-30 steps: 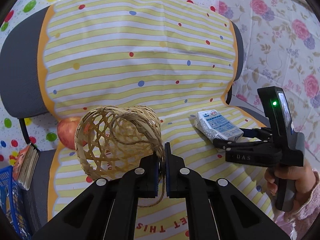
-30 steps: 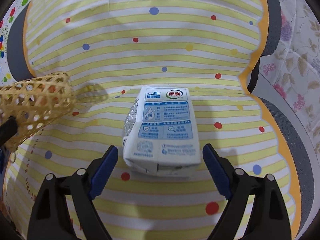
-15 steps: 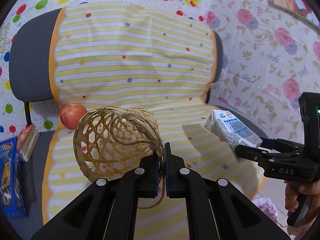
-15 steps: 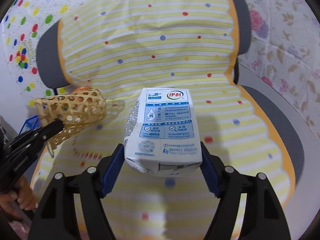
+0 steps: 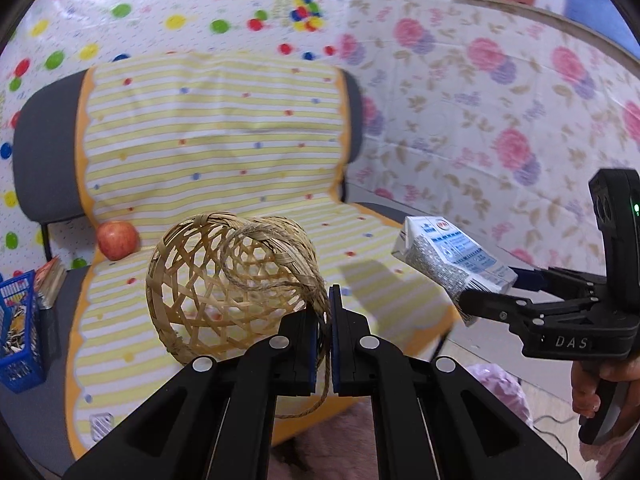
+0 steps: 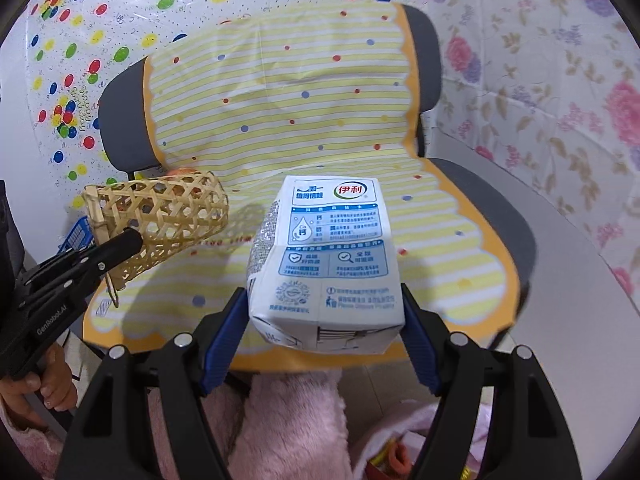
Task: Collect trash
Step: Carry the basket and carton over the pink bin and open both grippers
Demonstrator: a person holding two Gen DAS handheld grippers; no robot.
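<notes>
Right gripper clamps the white-and-blue milk carton; left gripper pinches the woven bamboo basket by its rim; next, likely drop carton inside.

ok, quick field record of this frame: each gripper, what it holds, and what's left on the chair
left gripper: shut on the rope handle of the woven basket, basket lifted off the seat
right gripper: shut on milk carton, carton in the air above the seat's front edge
chair: grey, draped with striped yellow cover
on seat: apple at the back left corner
beside chair: blue crate
</notes>
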